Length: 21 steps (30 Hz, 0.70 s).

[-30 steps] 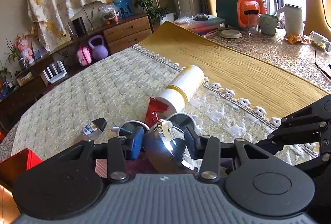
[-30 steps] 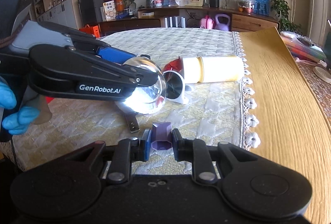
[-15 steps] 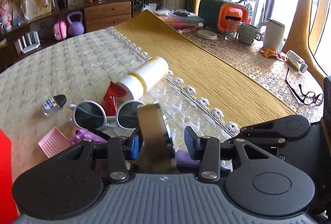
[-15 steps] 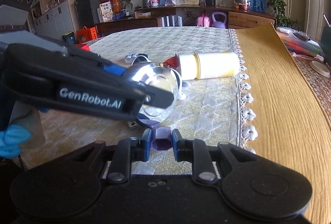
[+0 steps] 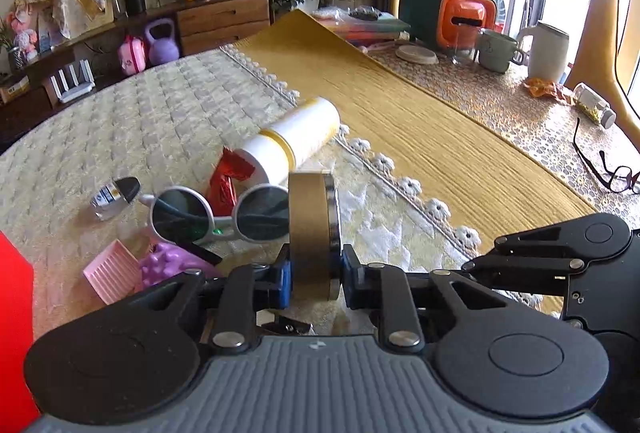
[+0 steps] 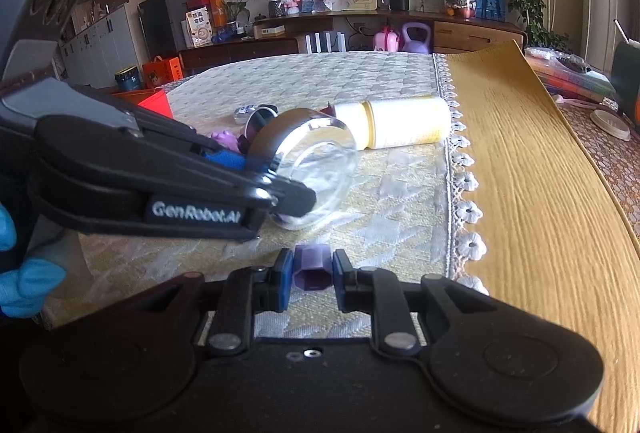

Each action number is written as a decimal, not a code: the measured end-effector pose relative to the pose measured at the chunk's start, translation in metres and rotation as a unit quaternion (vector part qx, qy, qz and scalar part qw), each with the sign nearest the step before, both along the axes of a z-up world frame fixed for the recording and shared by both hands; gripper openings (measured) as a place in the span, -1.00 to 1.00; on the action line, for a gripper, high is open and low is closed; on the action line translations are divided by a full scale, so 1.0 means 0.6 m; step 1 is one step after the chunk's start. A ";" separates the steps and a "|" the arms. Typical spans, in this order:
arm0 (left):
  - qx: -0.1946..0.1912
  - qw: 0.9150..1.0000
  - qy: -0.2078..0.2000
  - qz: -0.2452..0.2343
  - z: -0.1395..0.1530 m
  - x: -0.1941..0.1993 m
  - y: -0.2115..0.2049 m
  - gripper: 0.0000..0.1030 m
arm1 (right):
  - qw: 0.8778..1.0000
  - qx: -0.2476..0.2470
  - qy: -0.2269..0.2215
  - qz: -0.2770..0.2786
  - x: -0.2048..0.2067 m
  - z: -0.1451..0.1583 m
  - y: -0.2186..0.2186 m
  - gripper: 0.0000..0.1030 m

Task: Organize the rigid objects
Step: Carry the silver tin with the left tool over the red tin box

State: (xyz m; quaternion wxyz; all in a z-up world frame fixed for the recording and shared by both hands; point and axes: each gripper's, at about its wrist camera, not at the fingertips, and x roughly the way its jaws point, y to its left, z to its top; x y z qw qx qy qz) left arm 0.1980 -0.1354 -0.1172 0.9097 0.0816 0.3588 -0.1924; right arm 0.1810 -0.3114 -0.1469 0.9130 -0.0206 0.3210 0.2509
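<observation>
My left gripper (image 5: 314,273) is shut on a round gold-rimmed tin with a clear face (image 5: 313,229), held on edge above the quilted cloth; it also shows in the right wrist view (image 6: 308,161). My right gripper (image 6: 312,275) is shut on a small purple hexagonal piece (image 6: 311,273). On the cloth lie a white and yellow bottle (image 5: 298,141), white round sunglasses (image 5: 224,213), a red wrapper (image 5: 228,177), a small vial (image 5: 114,193), a pink ridged piece (image 5: 112,269) and a purple knobbly toy (image 5: 172,265).
A red box (image 5: 14,313) stands at the left edge. A yellow mat (image 5: 400,121) lies to the right of the quilted cloth. Beyond it are black glasses (image 5: 612,169), mugs (image 5: 496,51), a jar (image 5: 592,105) and a green and orange appliance (image 5: 444,15).
My left gripper has lifted and turned the tin from face-on to edge-on. The view has pulled back, so the sunglasses and pink and purple pieces now show. The right gripper keeps its purple piece.
</observation>
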 end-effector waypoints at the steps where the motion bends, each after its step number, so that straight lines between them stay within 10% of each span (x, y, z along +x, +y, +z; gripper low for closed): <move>1: 0.002 1.000 -0.002 0.003 0.004 -0.001 0.001 -0.55 | 1.000 0.001 -0.002 -0.003 -0.001 0.002 -0.002 -0.60; 21: -0.033 0.997 -0.001 0.065 0.090 -0.079 0.125 -0.55 | 0.998 0.008 -0.056 0.030 -0.058 0.108 0.052 -0.60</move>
